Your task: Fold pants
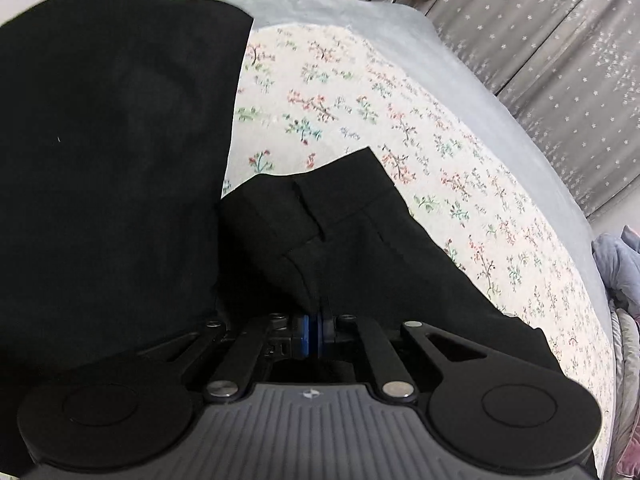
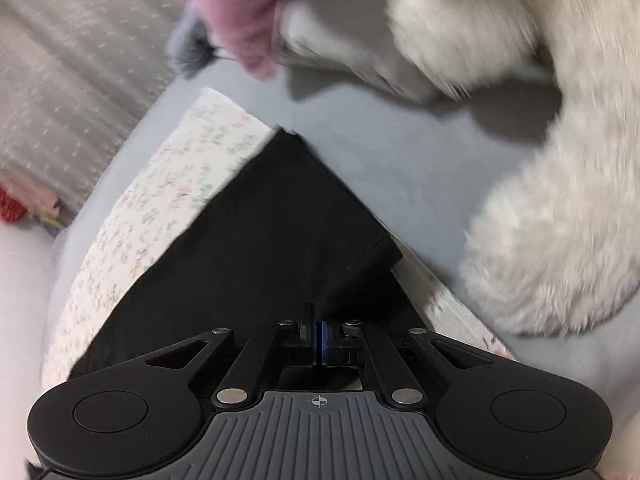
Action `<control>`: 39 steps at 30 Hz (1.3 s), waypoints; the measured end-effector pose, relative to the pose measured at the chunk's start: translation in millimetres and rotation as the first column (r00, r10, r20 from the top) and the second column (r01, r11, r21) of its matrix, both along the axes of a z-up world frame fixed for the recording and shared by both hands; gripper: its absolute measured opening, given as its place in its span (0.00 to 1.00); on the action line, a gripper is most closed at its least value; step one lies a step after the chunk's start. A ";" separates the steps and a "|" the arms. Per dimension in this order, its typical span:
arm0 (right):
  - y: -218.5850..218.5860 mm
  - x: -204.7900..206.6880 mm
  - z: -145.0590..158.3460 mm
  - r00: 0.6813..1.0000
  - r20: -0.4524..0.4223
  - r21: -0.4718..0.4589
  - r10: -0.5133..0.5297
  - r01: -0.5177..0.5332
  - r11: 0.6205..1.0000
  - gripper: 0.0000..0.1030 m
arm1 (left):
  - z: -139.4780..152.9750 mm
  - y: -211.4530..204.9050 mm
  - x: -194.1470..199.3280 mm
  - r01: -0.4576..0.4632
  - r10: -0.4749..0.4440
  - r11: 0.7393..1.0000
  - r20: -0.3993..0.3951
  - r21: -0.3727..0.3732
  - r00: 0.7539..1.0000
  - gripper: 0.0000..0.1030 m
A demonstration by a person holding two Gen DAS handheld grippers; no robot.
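A: Pants point(image 1: 104, 152), black, were seen spread over a floral sheet point(image 1: 400, 120) on a bed; where were they gripped?

B: A waistband section point(image 1: 328, 216) was pinched between the closed jaws of the left gripper point(image 1: 315, 334). Another edge of the black fabric point(image 2: 272, 232) was clamped by the right gripper point(image 2: 318, 340), its pads pressed together.

A: What was seen around them?

B: A grey bedcover point(image 2: 400, 152) was visible beneath the sheet, a white fluffy blanket point(image 2: 560, 220) at its far side, and grey star-patterned curtains point(image 1: 560, 60) beyond.
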State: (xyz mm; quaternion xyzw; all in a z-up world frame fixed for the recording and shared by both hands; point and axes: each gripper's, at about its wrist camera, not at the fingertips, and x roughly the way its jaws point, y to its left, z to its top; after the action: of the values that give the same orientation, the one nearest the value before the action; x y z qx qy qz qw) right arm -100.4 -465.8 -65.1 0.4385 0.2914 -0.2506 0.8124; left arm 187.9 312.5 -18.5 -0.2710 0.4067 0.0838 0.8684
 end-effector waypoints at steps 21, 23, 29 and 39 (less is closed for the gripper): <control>3.1 -2.2 -12.8 0.994 -0.069 -0.081 0.084 -0.090 0.993 0.01 | 13.9 -13.6 -27.8 0.086 -0.080 0.937 -0.032 0.338 0.996 0.41; 1.8 -1.3 -14.1 0.994 -0.068 -0.078 0.085 -0.090 0.993 0.01 | 18.4 -3.0 -33.0 0.058 -0.060 0.958 -0.001 0.282 0.998 0.46; 0.4 -2.0 -17.8 0.994 -0.059 -0.072 0.089 -0.093 0.993 0.01 | 36.5 15.2 -44.2 -0.017 0.003 0.978 0.069 0.207 0.998 0.58; 7.4 2.8 -12.7 0.987 -0.104 -0.124 0.123 -0.136 0.983 0.01 | 4.3 -15.9 -0.5 0.069 -0.051 0.936 -0.059 0.344 0.997 0.32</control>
State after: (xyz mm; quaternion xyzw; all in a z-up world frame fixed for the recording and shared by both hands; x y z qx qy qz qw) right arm -97.6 -458.4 -77.8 0.3520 0.3410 -0.2364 0.8390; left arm 187.4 296.6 -14.2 -0.0994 0.4150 0.1342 0.8943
